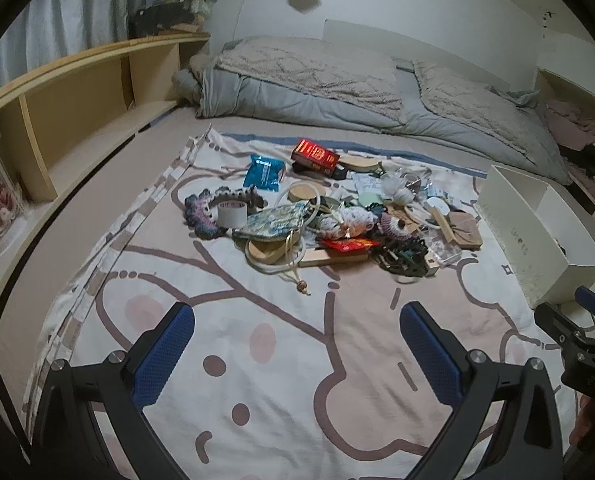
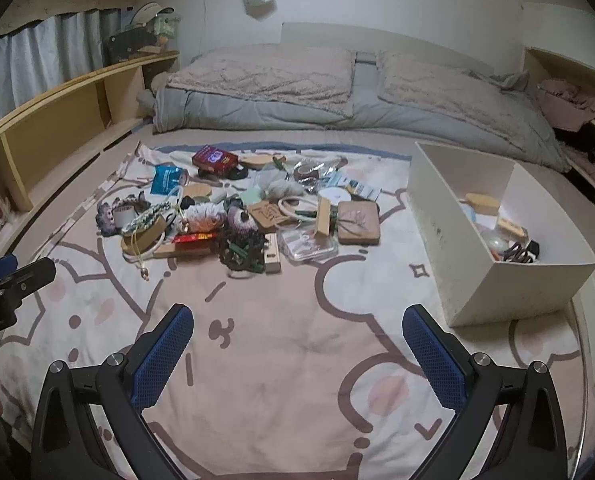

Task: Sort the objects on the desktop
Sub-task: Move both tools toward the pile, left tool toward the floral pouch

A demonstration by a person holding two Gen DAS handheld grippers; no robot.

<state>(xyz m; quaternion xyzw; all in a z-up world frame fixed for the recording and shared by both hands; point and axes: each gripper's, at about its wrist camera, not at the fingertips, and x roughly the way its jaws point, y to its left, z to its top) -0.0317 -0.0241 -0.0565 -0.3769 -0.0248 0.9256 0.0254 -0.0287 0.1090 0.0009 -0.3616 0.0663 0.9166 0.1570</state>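
Observation:
A pile of small objects lies on a cartoon-print sheet (image 1: 281,360) on a bed: a red box (image 1: 314,155), a blue packet (image 1: 263,173), a tape roll (image 1: 231,213), a patterned pouch (image 1: 273,222), wooden pieces and cords. In the right wrist view the same heap includes the red box (image 2: 214,159) and a brown pad (image 2: 358,223). A white open box (image 2: 493,236) to the right holds a few items. My left gripper (image 1: 297,316) and right gripper (image 2: 297,316) both hover open and empty, short of the pile.
Folded grey bedding (image 1: 337,88) lies beyond the sheet. A wooden shelf unit (image 1: 77,96) runs along the left. Clothes (image 2: 573,104) are heaped at the far right. The white box (image 1: 537,236) stands at the sheet's right edge. The other gripper (image 2: 1,292) shows at the left.

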